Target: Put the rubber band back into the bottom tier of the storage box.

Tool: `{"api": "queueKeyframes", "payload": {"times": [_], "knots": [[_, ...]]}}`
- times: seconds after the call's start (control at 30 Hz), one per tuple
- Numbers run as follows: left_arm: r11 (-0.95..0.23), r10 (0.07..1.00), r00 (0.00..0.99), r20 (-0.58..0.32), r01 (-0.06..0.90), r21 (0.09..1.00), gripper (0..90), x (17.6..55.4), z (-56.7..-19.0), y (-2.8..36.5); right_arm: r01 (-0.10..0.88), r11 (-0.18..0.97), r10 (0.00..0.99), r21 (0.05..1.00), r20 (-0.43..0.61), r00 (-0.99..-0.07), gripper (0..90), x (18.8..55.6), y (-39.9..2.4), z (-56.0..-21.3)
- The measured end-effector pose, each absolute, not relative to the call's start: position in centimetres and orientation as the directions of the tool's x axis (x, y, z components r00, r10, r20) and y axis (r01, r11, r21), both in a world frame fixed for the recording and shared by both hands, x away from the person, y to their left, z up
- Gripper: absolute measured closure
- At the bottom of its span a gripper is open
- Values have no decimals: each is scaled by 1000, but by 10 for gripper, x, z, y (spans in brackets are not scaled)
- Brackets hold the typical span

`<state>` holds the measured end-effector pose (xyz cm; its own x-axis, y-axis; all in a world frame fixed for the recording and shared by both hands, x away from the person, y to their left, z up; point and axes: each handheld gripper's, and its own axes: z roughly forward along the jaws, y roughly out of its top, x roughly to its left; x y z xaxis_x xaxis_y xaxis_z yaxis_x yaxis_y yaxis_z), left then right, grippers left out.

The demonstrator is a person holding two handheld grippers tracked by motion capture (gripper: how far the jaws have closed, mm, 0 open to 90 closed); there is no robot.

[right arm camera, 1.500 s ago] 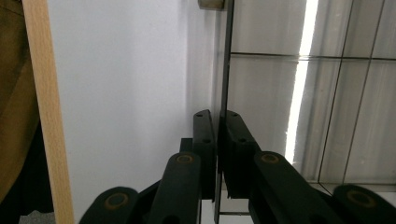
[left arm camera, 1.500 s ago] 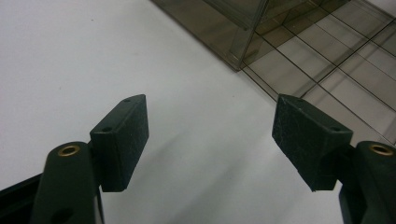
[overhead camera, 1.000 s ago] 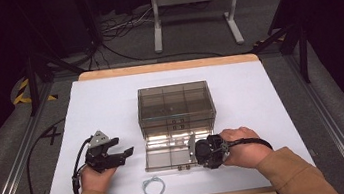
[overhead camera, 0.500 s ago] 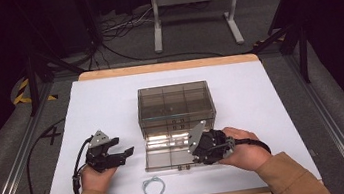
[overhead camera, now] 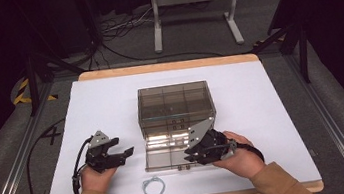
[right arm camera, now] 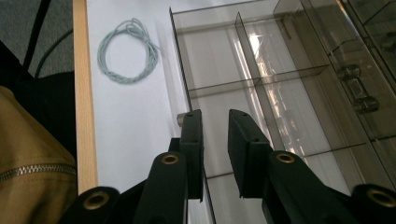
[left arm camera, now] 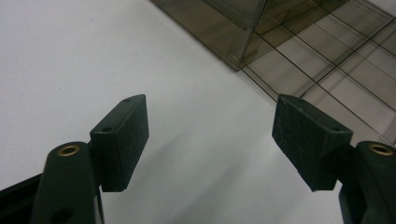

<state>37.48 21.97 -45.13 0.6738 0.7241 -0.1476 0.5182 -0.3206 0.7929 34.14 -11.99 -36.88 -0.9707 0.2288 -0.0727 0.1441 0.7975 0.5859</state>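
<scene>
A smoky clear drawer cabinet (overhead camera: 175,104) stands mid-table with its bottom drawer (overhead camera: 165,153) pulled out toward me. The drawer (right arm camera: 289,107) is split into compartments. My right gripper (overhead camera: 189,156) lies over the drawer's front right part, pointing left. Its jaws (right arm camera: 215,126) stand narrow with a visible gap, and the drawer's thin front wall runs between them, close to one pad. A small knob (right arm camera: 180,119) sits just outside that wall. My left gripper (overhead camera: 126,153) rests left of the drawer, open wide (left arm camera: 210,135) over bare white table with nothing between its pads.
A coil of pale blue-green cord (overhead camera: 152,185) lies on the white mat (overhead camera: 100,106) near the wooden front edge, also seen as the coil (right arm camera: 128,51) left of the drawer. The cabinet's corner (left arm camera: 210,23) rises beyond the left jaws. Black frames and cables surround the table.
My right gripper has turned a little over the drawer's front, so its grey plate now shows. The left gripper and the drawer have stayed put.
</scene>
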Motion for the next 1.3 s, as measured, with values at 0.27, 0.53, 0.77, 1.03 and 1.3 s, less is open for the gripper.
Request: {"api": "queueKeyframes", "payload": {"times": [0.27, 0.53, 0.77, 1.03, 1.3], "knots": [[-328, 726, 673, -141, 519, 789, 279, 375, -451, 219, 166, 704, 264, 690, -38, -964, 762, 335, -122, -372], [-328, 725, 674, -141, 518, 790, 279, 375, -451, 219, 184, 662, 261, 726, 6, -965, 759, 333, -118, -377], [-328, 726, 674, -140, 518, 790, 279, 375, -451, 219, 188, 659, 257, 729, 16, -966, 753, 331, -115, -376], [-332, 724, 676, -136, 515, 790, 279, 374, -451, 219, 178, 662, 241, 728, 18, -970, 753, 327, -106, -377], [-327, 727, 673, -139, 517, 791, 280, 373, -451, 220, 180, 671, 235, 720, 23, -972, 756, 324, -92, -383]]}}
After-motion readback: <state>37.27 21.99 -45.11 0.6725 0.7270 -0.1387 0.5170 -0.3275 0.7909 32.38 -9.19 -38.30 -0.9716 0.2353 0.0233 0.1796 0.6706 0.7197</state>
